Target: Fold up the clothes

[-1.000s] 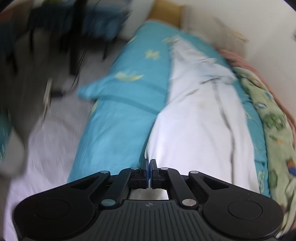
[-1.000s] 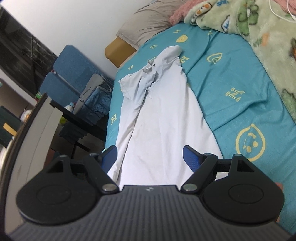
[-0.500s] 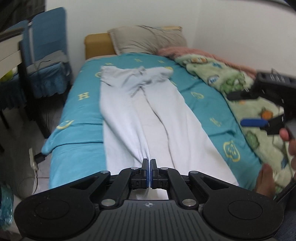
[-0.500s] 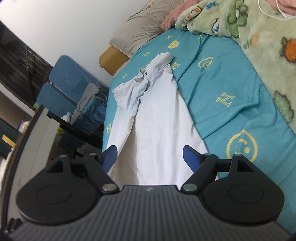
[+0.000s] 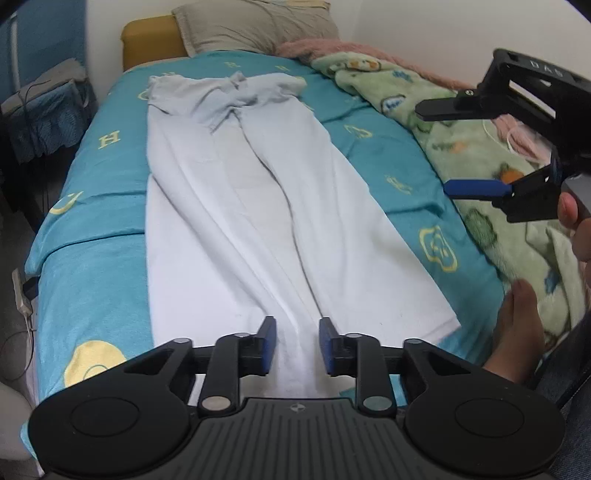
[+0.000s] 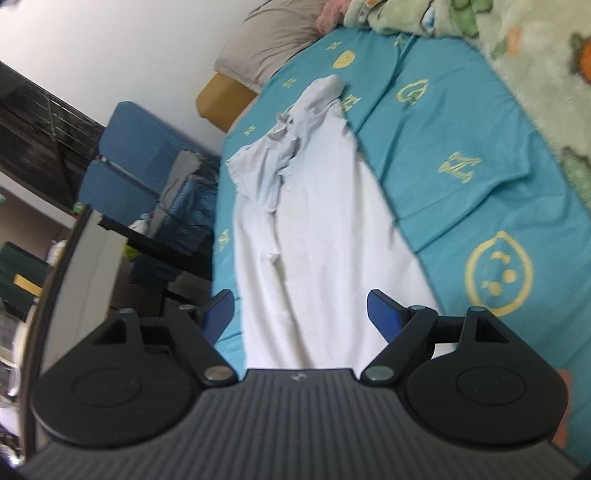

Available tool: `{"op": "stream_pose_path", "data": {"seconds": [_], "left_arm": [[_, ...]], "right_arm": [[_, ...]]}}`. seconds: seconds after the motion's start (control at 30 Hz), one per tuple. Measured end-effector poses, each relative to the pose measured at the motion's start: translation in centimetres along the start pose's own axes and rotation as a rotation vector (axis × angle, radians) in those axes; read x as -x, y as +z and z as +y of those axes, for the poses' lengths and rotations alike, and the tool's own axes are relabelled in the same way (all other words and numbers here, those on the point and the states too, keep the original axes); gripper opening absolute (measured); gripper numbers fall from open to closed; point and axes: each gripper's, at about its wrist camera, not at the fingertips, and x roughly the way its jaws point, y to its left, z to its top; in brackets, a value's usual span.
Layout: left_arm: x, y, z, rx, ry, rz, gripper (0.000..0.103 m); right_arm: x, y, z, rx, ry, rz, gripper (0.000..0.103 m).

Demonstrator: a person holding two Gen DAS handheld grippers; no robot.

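We see a bed covered in a turquoise sheet with yellow letters and faces (image 5: 373, 158), a grey pillow (image 5: 255, 26) at its head. A pair of white long trousers (image 5: 255, 206) lies flat along the middle of the bed, waistband towards the pillow, hems nearest us. Our left claw (image 5: 297, 345) hovers over the hems, spread, holding nothing. Our right claw (image 6: 300, 312) is spread wide above the trousers, empty. A green patterned fleece blanket (image 5: 480, 147) lies bunched beside the trousers.

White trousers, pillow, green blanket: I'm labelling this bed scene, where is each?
white trousers (image 5: 258, 206), left wrist view, between the legs.
pillow (image 5: 255, 27), left wrist view, its middle.
green blanket (image 5: 476, 155), left wrist view, its top.
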Motion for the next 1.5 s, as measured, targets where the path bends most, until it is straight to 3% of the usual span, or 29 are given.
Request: {"op": "stream_pose_path", "data": {"seconds": [0.1, 0.13, 0.27, 0.43, 0.57, 0.67, 0.73, 0.9, 1.07, 1.17, 1.4, 1.5], "left_arm": [[-0.5, -0.1, 0.7, 0.011, -0.020, 0.016, 0.041], [-0.5, 0.0, 1.3, 0.033, -0.012, -0.006, 0.043], [-0.7, 0.4, 3.4, 0.121, 0.021, -0.095, 0.047], [-1.1, 0.5, 6.0, 0.233, 0.076, -0.133, 0.049], [-1.9, 0.4, 8.3, 0.320, 0.091, -0.141, 0.050], [-2.6, 0.4, 10.0, 0.382, 0.101, -0.145, 0.050], [-3.0, 0.5, 10.4, 0.393, 0.095, -0.144, 0.050], [-3.8, 0.5, 10.5, 0.375, 0.073, -0.143, 0.050], [-3.9, 0.4, 10.2, 0.358, 0.046, -0.150, 0.050], [-3.8, 0.3, 10.0, 0.346, 0.035, -0.159, 0.050], [-4.1, 0.4, 9.6, 0.312, 0.018, -0.156, 0.050], [-4.1, 0.4, 9.1, 0.284, 0.015, -0.153, 0.050]], "right_arm": [[-2.2, 1.8, 1.1, 0.006, 0.041, 0.044, 0.078], [-3.2, 2.5, 1.6, 0.009, 0.056, 0.058, 0.070], [-9.1, 5.1, 3.6, 0.036, 0.112, 0.112, 0.068], [-18.1, 6.6, 4.0, -0.008, 0.112, 0.123, 0.045], [-23.8, 6.4, 4.1, 0.056, 0.080, 0.114, 0.044], [-26.6, 6.0, 3.7, 0.080, 0.057, 0.113, 0.035], [-28.3, 5.8, 3.7, 0.121, 0.019, 0.121, 0.022], [-29.8, 5.7, 5.4, 0.302, 0.005, 0.110, 0.005], [-27.4, 6.7, 6.9, 0.365, 0.011, 0.035, 0.005], [-26.2, 7.6, 7.5, 0.416, -0.055, -0.012, 0.005], [-25.3, 7.0, 6.4, 0.455, -0.139, -0.048, 0.007], [-23.7, 6.8, 7.2, 0.480, -0.148, -0.012, 0.010]]}}
